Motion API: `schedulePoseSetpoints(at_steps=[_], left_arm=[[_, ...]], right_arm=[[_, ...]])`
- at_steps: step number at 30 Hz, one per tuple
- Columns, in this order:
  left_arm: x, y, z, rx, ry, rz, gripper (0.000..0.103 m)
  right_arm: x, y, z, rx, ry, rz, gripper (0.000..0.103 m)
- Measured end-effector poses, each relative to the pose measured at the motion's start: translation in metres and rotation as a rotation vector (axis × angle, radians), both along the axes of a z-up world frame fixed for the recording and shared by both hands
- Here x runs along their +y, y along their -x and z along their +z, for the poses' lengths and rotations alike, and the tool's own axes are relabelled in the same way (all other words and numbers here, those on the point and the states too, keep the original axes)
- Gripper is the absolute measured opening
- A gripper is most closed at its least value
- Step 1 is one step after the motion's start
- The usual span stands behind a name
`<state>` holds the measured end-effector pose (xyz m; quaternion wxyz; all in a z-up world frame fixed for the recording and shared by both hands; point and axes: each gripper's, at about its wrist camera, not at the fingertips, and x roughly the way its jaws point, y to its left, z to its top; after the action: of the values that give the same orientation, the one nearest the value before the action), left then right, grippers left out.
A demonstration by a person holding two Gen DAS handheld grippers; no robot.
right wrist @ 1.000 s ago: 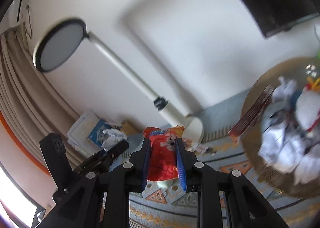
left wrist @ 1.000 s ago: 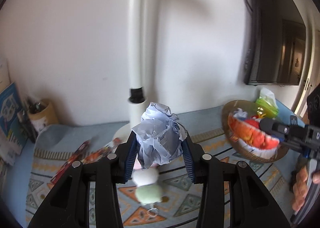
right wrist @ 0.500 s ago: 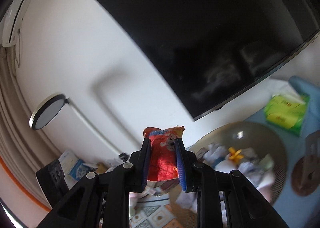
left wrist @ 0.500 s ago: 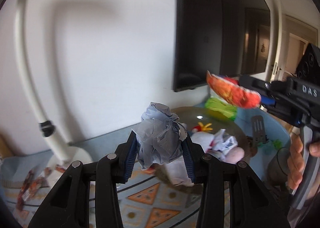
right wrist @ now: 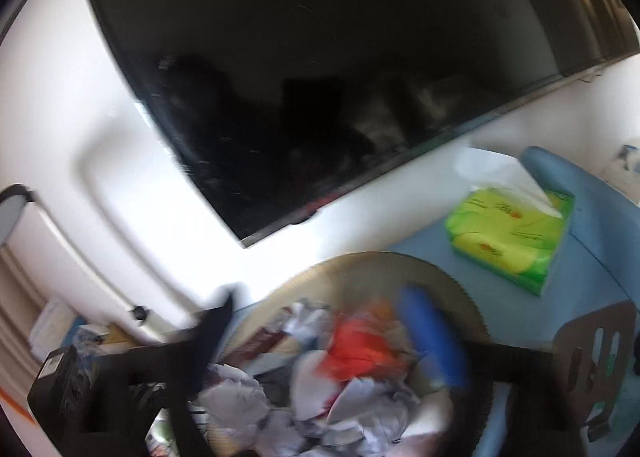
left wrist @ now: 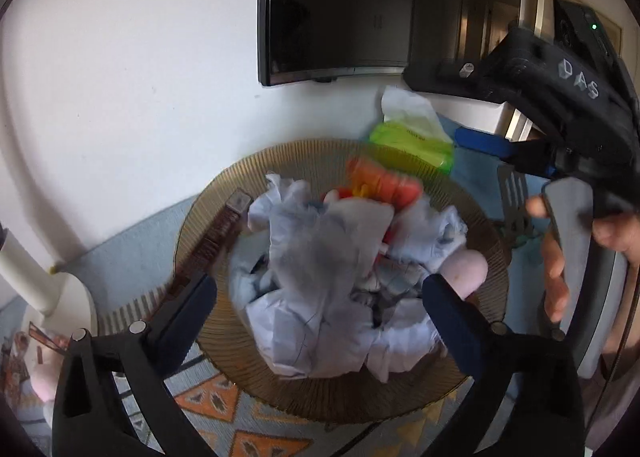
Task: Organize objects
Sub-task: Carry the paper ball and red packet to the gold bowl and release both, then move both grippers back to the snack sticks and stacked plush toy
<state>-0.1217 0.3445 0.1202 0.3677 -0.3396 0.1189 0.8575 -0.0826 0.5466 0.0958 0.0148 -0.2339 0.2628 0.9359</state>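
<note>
Above the woven basket [left wrist: 208, 225], my left tool [left wrist: 320, 297] and right tool [right wrist: 320, 337] are both opening, releasing crumpled paper [left wrist: 320, 257] and red snack packet [right wrist: 356, 349] into it. Release step; next, I judge, withdraw for items remaining on the surface [right wrist: 560, 297].

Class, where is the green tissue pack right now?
In both wrist views, the green tissue pack lies on the blue surface, just beyond the round woven tray's far right rim.

Black tongs [left wrist: 320, 289], blue pads [left wrist: 448, 313], silver screws, "DAS" lettering.
</note>
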Motion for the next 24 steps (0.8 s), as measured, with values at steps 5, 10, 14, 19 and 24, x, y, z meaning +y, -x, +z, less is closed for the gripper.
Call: schedulePoseSetpoints(at_steps=[5, 10, 14, 19, 24], left_arm=[[-0.005, 0.003, -0.002, 0.008, 0.012, 0.017, 0.103], [-0.017, 0.0, 0.004, 0.018, 0.02, 0.042, 0.103], [-0.043, -0.007, 0.013, 0.05, 0.04, 0.071, 0.103], [-0.087, -0.007, 0.026, 0.106, 0.075, 0.131, 0.103], [-0.148, 0.005, 0.033, 0.118, 0.09, 0.214, 0.103]], right_arm=[[0.003, -0.01, 0.001, 0.008, 0.058, -0.016, 0.103], [-0.014, -0.013, 0.003, -0.002, 0.092, -0.002, 0.103], [-0.039, -0.013, 0.009, -0.002, 0.111, 0.029, 0.103], [-0.081, -0.01, 0.018, -0.001, 0.098, 0.089, 0.103], [-0.137, -0.003, 0.025, 0.003, 0.078, 0.169, 0.103]])
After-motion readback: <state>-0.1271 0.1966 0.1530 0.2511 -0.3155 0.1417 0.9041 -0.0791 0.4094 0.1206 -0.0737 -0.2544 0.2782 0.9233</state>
